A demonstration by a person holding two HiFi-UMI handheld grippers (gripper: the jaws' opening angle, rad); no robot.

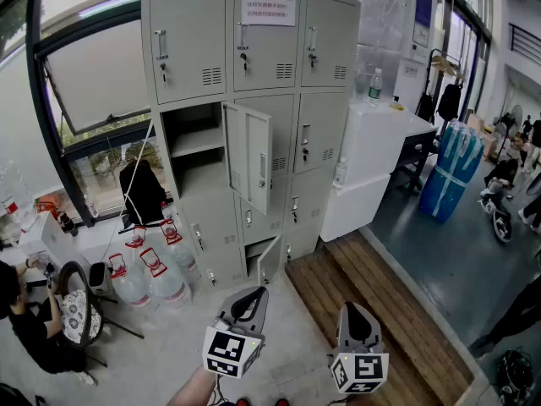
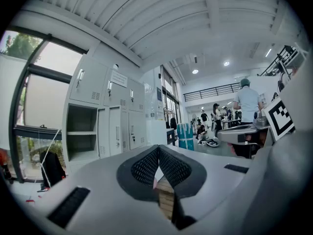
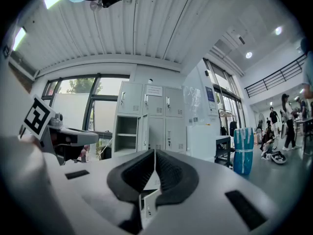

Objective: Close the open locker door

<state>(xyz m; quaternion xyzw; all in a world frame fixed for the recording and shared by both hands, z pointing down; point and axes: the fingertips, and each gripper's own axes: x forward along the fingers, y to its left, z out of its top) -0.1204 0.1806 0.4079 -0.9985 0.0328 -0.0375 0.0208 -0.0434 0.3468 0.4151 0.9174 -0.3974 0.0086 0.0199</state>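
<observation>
In the head view, the open locker door (image 1: 248, 157) is seen swung out, well apart from both grippers. In the left gripper view, the left gripper (image 2: 157, 154) is pressed together on nothing. In the right gripper view, the right gripper (image 3: 154, 156) is likewise closed and empty. The door is probably best pushed near its free edge.

Print on the posted notice (image 1: 269, 7) illegibly small; seated person (image 1: 30, 324) partly beyond left edge.

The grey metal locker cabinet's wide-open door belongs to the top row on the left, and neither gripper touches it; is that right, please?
Not quite: the head view shows the wide-open door in the second row down on the left of the grey metal locker cabinet; the top row is shut. Neither the left gripper nor the right gripper touches it.
</observation>
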